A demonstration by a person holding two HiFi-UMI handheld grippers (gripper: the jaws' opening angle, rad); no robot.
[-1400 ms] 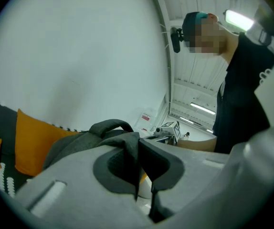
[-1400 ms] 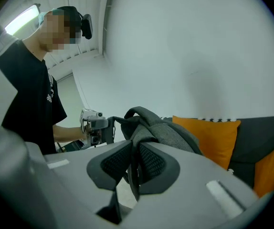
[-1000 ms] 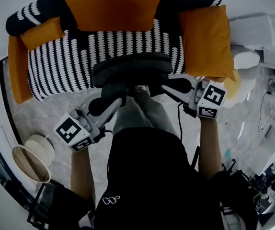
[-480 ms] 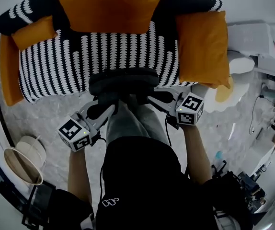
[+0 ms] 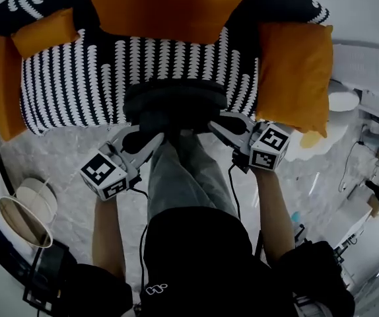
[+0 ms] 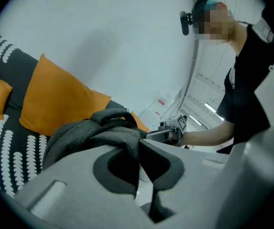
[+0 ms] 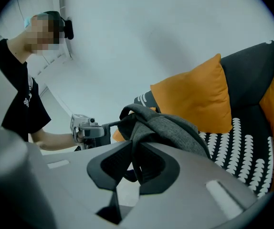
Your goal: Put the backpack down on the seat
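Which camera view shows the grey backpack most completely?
The head view: the backpack shows in full width at the seat's front edge. Both gripper views show only part of its grey fabric, clamped between the jaws.

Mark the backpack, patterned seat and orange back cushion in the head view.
backpack (image 5: 175, 99), head view, its dark grey top.
patterned seat (image 5: 70, 78), head view, bare part beside the backpack.
orange back cushion (image 5: 170, 5), head view, its middle.

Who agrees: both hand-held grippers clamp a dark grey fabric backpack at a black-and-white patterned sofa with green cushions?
The cushions are orange, not green; the head view shows it. The left hand-held gripper and right hand-held gripper do clamp the dark grey fabric backpack at the black-and-white patterned sofa.
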